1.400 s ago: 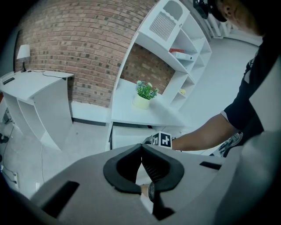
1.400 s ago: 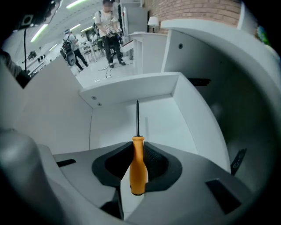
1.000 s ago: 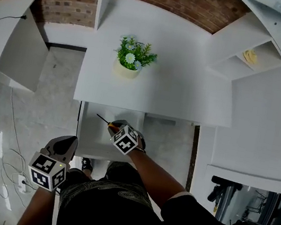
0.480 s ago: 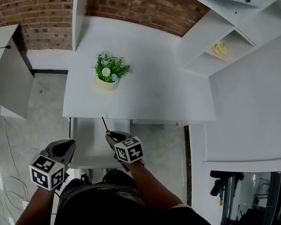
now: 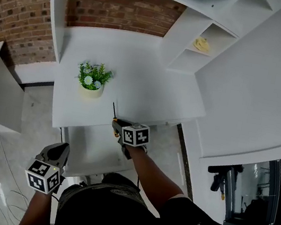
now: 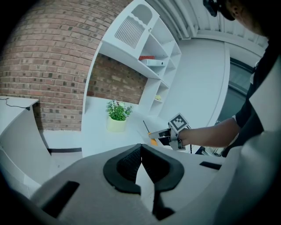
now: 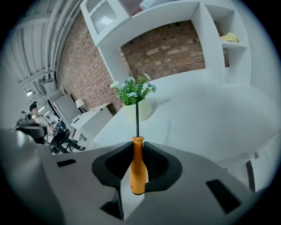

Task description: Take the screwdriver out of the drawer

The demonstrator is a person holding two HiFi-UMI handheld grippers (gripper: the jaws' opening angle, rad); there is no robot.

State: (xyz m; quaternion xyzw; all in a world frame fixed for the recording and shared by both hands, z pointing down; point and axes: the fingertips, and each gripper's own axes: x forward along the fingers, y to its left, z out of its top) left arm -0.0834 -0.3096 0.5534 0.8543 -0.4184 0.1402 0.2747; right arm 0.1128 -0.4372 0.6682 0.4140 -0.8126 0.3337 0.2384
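1. Over the front edge of the desk (image 5: 151, 84), above the open drawer (image 5: 89, 146), the screwdriver (image 7: 137, 169) is held clear by the right gripper (image 7: 137, 151), whose jaws are clamped on the handle.
2. Removal is judged nearly done; a bare spot on the desk would be needed for setting it down.
3. A smooth, bulbous orange handle and a thin dark shaft are seen, aimed toward the plant (image 5: 92, 79); desk and drawer are matte white.
4. The left gripper (image 6: 141, 151) is seen low at the left, its ribbed black pads pressed together on nothing.
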